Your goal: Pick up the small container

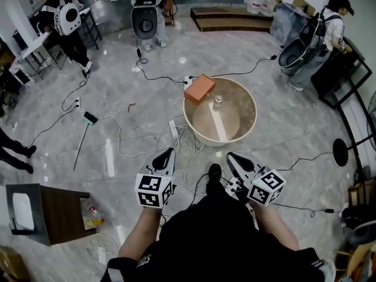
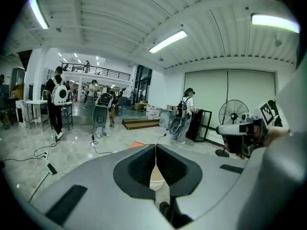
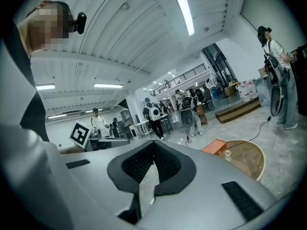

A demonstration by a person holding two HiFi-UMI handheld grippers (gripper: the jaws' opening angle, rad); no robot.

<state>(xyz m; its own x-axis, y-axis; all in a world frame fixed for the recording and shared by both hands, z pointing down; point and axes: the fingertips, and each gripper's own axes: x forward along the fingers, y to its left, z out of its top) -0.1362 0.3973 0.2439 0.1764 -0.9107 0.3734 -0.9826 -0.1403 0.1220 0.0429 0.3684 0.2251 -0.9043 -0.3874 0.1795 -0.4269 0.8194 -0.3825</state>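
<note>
Beige table (image 1: 235,128) is bearing the small container (image 1: 218,99); left gripper (image 1: 169,153) and right gripper (image 1: 230,157) are hovering short of it, fingers clenched empty. Approach seems pending: reaching, then opening.

Orange box (image 1: 200,88) close left of small container (image 1: 218,99), right side open

Glossy grey marble floor (image 1: 117,98) all round you, white cables (image 1: 189,147) tangled across it ahead of your feet. Dark wooden side table (image 1: 59,207) at your lower left. Low wooden platform (image 1: 226,17) far ahead. Overhead, ribbed white ceiling (image 2: 120,13) with strip lights (image 2: 168,41). Pedestal fan (image 2: 233,113) near the pale shuttered wall (image 2: 225,90).
</note>
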